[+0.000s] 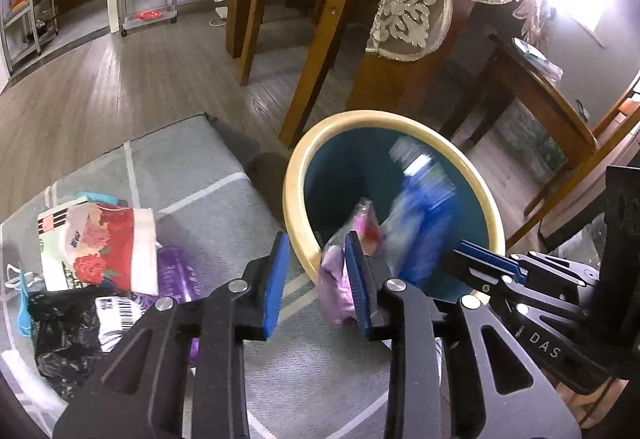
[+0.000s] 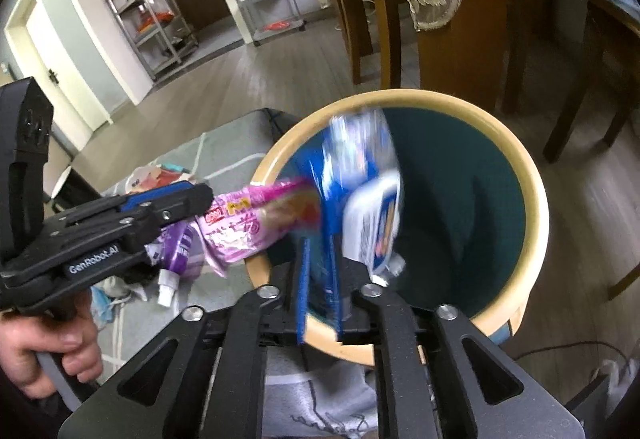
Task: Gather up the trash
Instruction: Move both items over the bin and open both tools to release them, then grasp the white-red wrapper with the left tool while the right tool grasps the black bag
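Left gripper [image 1: 316,279]: my fingers gape; pink wrapper [image 1: 366,225] lies outside the right pad, centre frame.
Right gripper [image 2: 322,291]: narrowly parted around blurred blue packet [image 2: 360,191] over bin [image 2: 532,175].

The left tongs [image 1: 316,271], black with blue pads, stand parted, gripped by a bare left hand [image 2: 48,351] around the handle. The right tongs [image 2: 324,291] sit just beside them to the right, blue pads nearly closed, both pointing forward and downward.

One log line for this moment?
left gripper open | pink wrapper at bin rim | right gripper at blurred blue bag over bin
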A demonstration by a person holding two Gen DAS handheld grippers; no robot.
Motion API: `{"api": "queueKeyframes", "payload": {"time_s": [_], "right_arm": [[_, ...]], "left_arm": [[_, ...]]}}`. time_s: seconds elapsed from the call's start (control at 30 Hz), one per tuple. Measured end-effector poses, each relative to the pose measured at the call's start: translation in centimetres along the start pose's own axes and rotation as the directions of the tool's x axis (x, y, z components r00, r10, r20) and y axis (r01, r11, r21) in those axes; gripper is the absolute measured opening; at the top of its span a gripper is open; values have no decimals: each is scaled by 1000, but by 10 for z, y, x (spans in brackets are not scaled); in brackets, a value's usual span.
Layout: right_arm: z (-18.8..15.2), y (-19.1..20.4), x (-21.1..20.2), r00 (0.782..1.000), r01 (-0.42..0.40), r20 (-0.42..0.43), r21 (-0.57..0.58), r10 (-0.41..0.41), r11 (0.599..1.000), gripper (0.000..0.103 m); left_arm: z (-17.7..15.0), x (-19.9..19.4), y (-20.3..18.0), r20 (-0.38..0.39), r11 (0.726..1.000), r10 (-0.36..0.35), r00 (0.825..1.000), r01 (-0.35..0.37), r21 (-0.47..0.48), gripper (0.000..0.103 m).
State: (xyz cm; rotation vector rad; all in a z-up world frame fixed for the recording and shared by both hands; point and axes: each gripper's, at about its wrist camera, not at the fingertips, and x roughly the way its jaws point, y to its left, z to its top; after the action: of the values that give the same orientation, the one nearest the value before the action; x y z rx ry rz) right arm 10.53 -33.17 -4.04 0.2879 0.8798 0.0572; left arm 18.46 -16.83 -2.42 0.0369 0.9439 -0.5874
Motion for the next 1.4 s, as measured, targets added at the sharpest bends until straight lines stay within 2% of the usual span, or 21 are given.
{"api": "queueKeyframes", "payload": {"time_s": [0.13,0.3,0.53,0.77,0.97,1.2,1.4], "right_arm": [[0,-2,-1,1000,2,4,8,-2,1000,28],[0,-5,-3,1000,7,15,27,-8,1000,36],[-1,-4,-4,1000,6,23,31,-7,1000,47],[1,-1,-4,999,-4,34,34,3,999,57],[2,8,-4,999,-15,41,16,14,1000,59],[0,22,0,999,-23,34,-24,24,999,59],[-2,36,5,999,-29,26,-61,31,998,59]], "left_arm": [[1,-5,2,11,1000,4,1000,-4,-7,40],[0,-12,2,21,1000,5,1000,-5,3,42],[-3,-34,10,59,1000,16,998,-16,-2,54],[-8,-68,27,111,998,59,992,-60,3,74],[-17,-96,62,132,993,118,984,-115,-36,76],[-33,-116,113,118,977,191,974,-178,-116,76],[-35,-113,134,106,974,180,978,-163,-156,76]]}}
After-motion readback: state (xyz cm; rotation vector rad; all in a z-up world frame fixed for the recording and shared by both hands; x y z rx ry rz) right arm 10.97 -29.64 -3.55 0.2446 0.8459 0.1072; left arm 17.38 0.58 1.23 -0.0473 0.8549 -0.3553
